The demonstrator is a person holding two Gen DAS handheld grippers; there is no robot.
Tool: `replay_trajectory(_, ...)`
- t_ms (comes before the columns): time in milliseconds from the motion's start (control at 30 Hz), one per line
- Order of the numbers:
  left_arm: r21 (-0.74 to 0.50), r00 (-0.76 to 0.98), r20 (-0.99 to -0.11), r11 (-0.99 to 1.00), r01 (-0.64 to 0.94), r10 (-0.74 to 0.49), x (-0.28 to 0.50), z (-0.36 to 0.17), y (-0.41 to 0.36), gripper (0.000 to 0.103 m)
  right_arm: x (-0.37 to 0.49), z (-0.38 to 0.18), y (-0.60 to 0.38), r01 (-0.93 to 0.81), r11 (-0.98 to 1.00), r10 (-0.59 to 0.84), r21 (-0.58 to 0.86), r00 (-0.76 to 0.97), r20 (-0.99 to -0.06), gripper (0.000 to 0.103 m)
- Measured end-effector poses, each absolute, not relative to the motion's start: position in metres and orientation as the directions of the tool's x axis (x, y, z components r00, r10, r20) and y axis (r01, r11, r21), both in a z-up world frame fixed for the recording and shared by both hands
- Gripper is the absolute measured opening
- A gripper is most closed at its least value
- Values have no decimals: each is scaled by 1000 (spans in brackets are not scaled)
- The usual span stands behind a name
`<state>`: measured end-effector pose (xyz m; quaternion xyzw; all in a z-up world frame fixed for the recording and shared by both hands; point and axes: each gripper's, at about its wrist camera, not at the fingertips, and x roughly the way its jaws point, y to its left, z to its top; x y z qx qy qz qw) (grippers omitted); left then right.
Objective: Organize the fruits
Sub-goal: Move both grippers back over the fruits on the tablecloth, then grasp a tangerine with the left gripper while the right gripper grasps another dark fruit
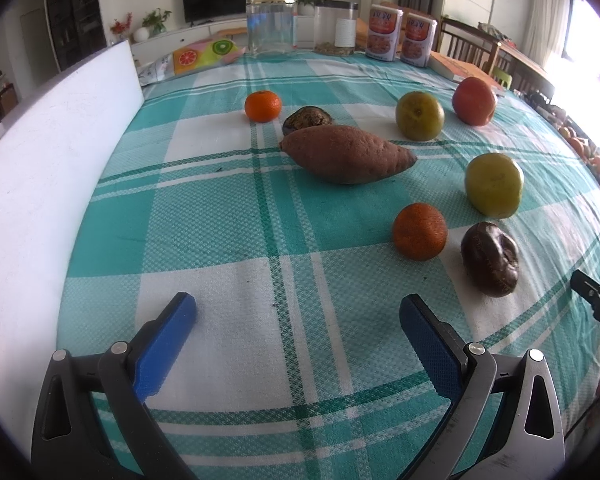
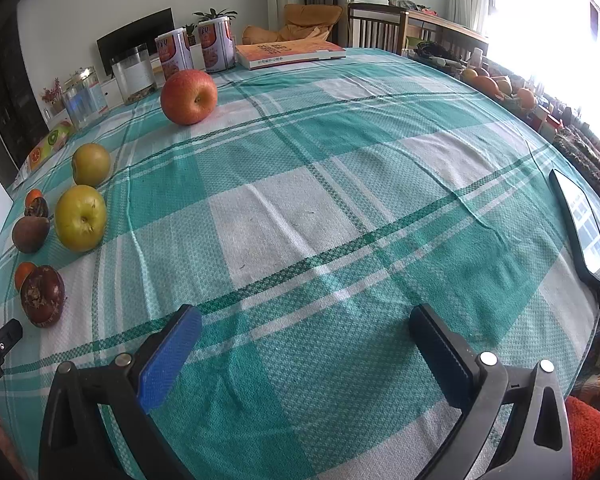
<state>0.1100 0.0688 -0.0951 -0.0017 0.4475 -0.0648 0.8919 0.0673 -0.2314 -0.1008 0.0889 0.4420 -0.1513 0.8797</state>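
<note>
Fruit is lying scattered over the teal checked tablecloth (image 1: 228,240) you are working above. You are holding the left gripper (image 1: 298,312) low over the cloth, jaws spread wide and gripping nothing. Ahead of it a sweet potato (image 1: 346,154) is lying across the middle, with a near orange (image 1: 419,231) and a dark wrinkled fruit (image 1: 490,258) sitting close together to its right. You are holding the right gripper (image 2: 304,326) over bare cloth, jaws equally wide and empty. A red apple (image 2: 189,97) is sitting far ahead, two yellow-green fruits (image 2: 81,223) at left.
</note>
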Motion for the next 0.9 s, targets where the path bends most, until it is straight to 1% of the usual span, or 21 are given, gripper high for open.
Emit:
replay_trajectory(100,-179,570,-787,971,157,-237,114,-86,70,101,67,-101,-231,344,939,-187,24,565,-804,103)
replay_trajectory(200,-222,577,-770,962,158,-272,122,-76,67,101,67,-101,-231,344,939,-189,21,563,-804,103)
replay_trajectory(433,-225,574,-784,970,88,-234,153,-77,57,101,67,-101,-231,344,939,-188,22,564,-804,103)
replay_trajectory(533,-192,563,-804,980,58,-191,160,-88,54,102,67,-101,-231,344,939,-188,21,564,-804,103)
replay_trajectory(600,-204,566,-798,976,72,-208,159,-91,54,102,67,-101,-231,344,939,-188,22,564,-804,103)
replay_trajectory(733,-170,572,-797,981,89,-190,151,-86,58,102,67,-101,-230,344,939,-189,20,563,-805,103)
replay_trajectory(900,-148,559,-816,988,43,-147,136,-81,85,101,67,-101,-230,344,939,-189,20,563,-805,103)
